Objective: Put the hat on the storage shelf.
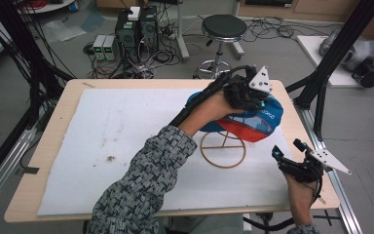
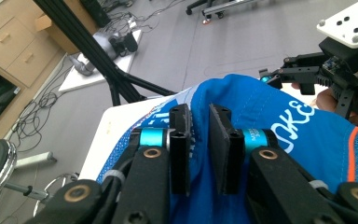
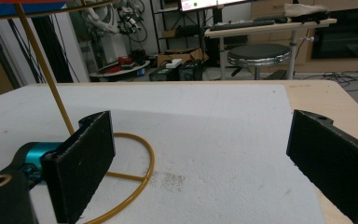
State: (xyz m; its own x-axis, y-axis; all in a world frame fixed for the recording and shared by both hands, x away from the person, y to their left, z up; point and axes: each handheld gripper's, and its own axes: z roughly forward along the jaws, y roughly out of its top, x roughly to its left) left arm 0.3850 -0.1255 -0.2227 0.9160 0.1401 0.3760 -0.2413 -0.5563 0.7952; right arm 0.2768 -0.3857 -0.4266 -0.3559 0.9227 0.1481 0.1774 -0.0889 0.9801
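A blue and red cap [image 1: 262,122] sits on top of a gold wire stand [image 1: 222,151] at the right of the table. My left gripper [image 1: 246,92] rests on the cap's crown, reached across by a patterned sleeve. In the left gripper view its jaws [image 2: 199,109] are pinched on a fold of the blue cap [image 2: 279,107] fabric. My right gripper [image 1: 286,148] is low by the table's right edge, open, with nothing between its jaws [image 3: 203,116]. The stand's ring [image 3: 142,163] lies just beyond its left jaw. The right gripper [image 2: 307,74] also appears behind the cap.
A white mat [image 1: 126,136] covers most of the wooden table [image 1: 53,122]. Black frame posts [image 1: 331,63] stand off the right edge. On the floor beyond the table are a round stool [image 1: 224,27] and computer boxes [image 1: 136,29] with cables.
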